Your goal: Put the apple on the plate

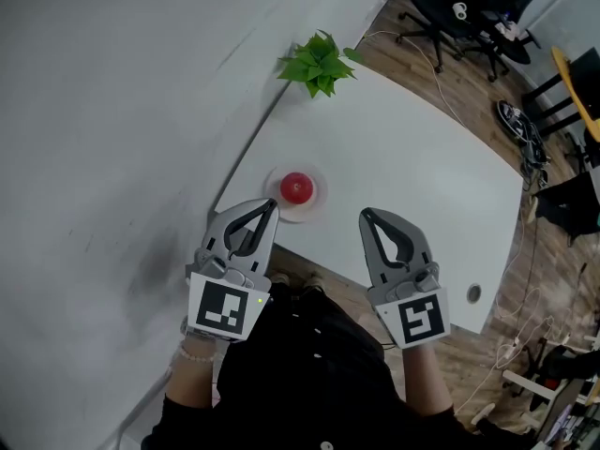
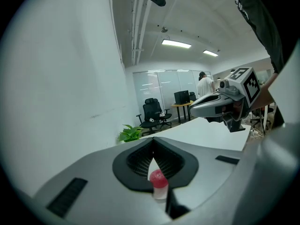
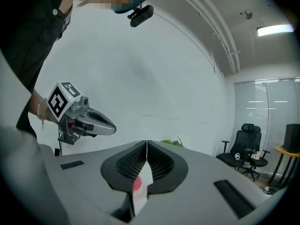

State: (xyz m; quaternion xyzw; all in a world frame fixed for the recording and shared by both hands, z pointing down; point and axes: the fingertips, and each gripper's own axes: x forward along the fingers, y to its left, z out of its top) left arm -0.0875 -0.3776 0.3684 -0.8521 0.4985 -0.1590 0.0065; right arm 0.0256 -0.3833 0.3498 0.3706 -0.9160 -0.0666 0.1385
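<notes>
Nearest, side by side, the grey two-jaw left gripper (image 1: 269, 208) and right gripper (image 1: 368, 217) point forward over the white table's (image 1: 412, 186) near edge. Each has its jaws pressed together on nothing. Just beyond the left gripper's tip, a round red apple (image 1: 296, 187) sits on a small pale round plate (image 1: 317, 205). Farther off stands a green leafy plant (image 1: 319, 62).

The white table (image 1: 412, 157) lies bare right of the plate (image 1: 315, 205) — the wall (image 1: 112, 111) hems its left (plant (image 1: 319, 62) well behind).
</notes>
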